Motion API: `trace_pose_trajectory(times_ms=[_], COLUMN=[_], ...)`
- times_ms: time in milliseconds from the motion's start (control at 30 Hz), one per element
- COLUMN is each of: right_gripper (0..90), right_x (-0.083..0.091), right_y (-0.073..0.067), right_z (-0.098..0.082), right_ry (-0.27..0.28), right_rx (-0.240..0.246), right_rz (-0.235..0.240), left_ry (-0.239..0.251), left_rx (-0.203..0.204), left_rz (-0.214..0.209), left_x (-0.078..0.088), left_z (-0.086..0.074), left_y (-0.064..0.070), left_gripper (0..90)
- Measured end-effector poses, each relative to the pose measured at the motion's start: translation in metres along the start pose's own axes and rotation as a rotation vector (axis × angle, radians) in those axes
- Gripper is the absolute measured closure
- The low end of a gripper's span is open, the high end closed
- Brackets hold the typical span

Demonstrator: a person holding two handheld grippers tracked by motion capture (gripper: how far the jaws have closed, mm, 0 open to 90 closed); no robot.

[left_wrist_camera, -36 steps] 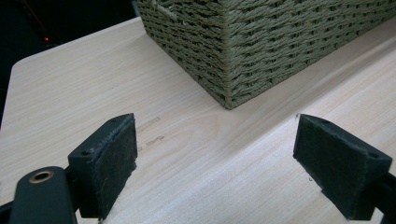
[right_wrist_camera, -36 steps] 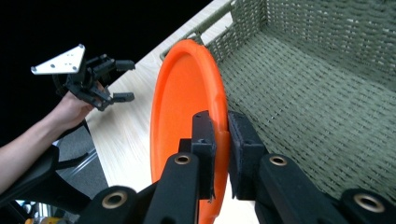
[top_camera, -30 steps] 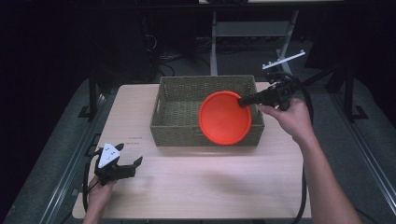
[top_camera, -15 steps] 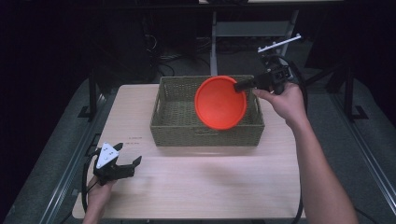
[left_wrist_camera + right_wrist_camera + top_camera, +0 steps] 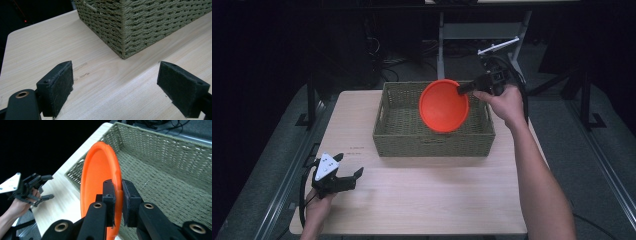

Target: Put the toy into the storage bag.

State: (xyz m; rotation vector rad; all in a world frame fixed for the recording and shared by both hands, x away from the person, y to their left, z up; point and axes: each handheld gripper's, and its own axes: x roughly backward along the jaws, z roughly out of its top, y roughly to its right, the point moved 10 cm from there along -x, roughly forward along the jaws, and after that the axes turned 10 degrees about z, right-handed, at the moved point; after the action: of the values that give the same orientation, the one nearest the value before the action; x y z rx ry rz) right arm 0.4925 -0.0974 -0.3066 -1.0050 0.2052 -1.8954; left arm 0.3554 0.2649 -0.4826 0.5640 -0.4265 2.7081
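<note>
An orange plate (image 5: 443,105) hangs on edge over the woven basket (image 5: 398,137), clear of its floor. My right gripper (image 5: 460,91) is shut on the plate's right rim; in the right gripper view both pads clamp the plate (image 5: 100,185) at its rim, with the right gripper (image 5: 119,195) above the basket (image 5: 170,162). My left gripper (image 5: 351,175) rests at the table's near left corner, open, nothing between its jaws. The left gripper view has the left gripper (image 5: 115,85) facing a corner of the basket (image 5: 140,22).
The light wooden table (image 5: 422,195) stretches in front of the basket. Dark floor, a metal stand (image 5: 447,35) and cables lie behind the table. The other hand and gripper (image 5: 27,187) appear far off in the right gripper view.
The right hand has carried the orange plate up and toward the back of the basket, tilting it more upright. The left gripper has stayed put.
</note>
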Motion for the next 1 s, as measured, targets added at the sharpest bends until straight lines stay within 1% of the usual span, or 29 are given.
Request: trace_pose_trajectory(times_ms=[33,67,100,133,167,200,233,300,367,467,500,567,600,633,667,700,767,833,867,900,933,1000], right_gripper=[81.7,81.7,81.7,81.7,81.7,81.7,81.7,81.7,81.7,81.7,81.6,81.6,81.6,81.6,81.6,81.6,81.6,81.6,81.6,81.6,81.6,81.6], right_x=[-0.001,-0.001,0.000,0.000,0.000,0.000,0.000,-0.002,-0.004,-0.006,-0.008,-0.009,-0.009,-0.009,-0.009,-0.009,-0.010,-0.013,-0.013,-0.016,-0.016,-0.023], right_y=[0.006,0.006,0.011,0.011,0.013,0.013,0.014,0.017,0.020,0.023,0.025,0.027,0.027,0.030,0.030,0.033,0.034,0.039,0.039,0.041,0.041,0.045], right_z=[0.002,0.002,0.005,0.005,0.007,0.007,0.007,0.007,0.007,0.006,0.007,0.008,0.008,0.009,0.009,0.008,0.008,0.006,0.006,0.004,0.004,0.003], right_ry=[0.008,0.008,0.036,0.036,0.052,0.052,0.060,0.055,0.060,0.062,0.067,0.087,0.087,0.116,0.116,0.129,0.128,0.120,0.120,0.098,0.098,0.081], right_rx=[-0.010,-0.010,-0.028,-0.028,-0.029,-0.029,-0.035,-0.039,-0.044,-0.055,-0.060,-0.064,-0.064,-0.079,-0.079,-0.089,-0.093,-0.091,-0.091,-0.081,-0.081,-0.078], right_rz=[-0.011,-0.011,-0.017,-0.017,-0.020,-0.020,-0.010,-0.016,-0.030,-0.029,-0.036,-0.042,-0.042,-0.044,-0.044,-0.044,-0.044,-0.062,-0.062,-0.071,-0.071,-0.078], left_ry=[-0.004,-0.004,-0.005,-0.005,-0.006,-0.006,-0.002,-0.001,0.002,0.001,-0.002,-0.003,-0.009,-0.010,-0.010,-0.010,-0.011,-0.018,-0.018,-0.014,-0.014,-0.013], left_rx=[0.006,0.006,0.009,0.009,0.008,0.008,0.021,0.031,0.022,0.026,0.015,0.011,0.007,0.016,0.016,0.019,0.019,0.018,0.018,0.025,0.025,0.022], left_rz=[0.003,0.003,0.003,0.003,0.006,0.006,0.009,0.002,0.008,0.002,0.003,0.005,0.009,0.004,0.004,0.004,0.006,0.010,0.010,0.007,0.007,0.006], left_x=[0.000,0.000,0.000,0.000,0.000,0.000,-0.001,0.000,0.000,0.000,0.000,0.000,-0.001,-0.001,-0.001,-0.001,-0.001,-0.002,-0.002,-0.003,-0.003,-0.003], left_z=[0.000,0.000,0.000,0.000,0.000,0.000,0.000,0.001,0.001,0.002,0.001,0.001,0.001,0.001,0.001,0.001,0.001,0.000,0.000,0.001,0.001,0.000], left_y=[-0.001,-0.001,-0.002,-0.002,-0.002,-0.002,-0.003,-0.002,-0.002,-0.001,0.000,0.000,0.000,0.000,0.000,0.000,0.000,-0.001,-0.001,-0.001,-0.001,-0.001], left_gripper=[13.0,13.0,13.0,13.0,13.0,13.0,13.0,13.0,13.0,13.0,13.0,13.0,13.0,13.0,13.0,13.0,13.0,13.0,13.0,13.0,13.0,13.0])
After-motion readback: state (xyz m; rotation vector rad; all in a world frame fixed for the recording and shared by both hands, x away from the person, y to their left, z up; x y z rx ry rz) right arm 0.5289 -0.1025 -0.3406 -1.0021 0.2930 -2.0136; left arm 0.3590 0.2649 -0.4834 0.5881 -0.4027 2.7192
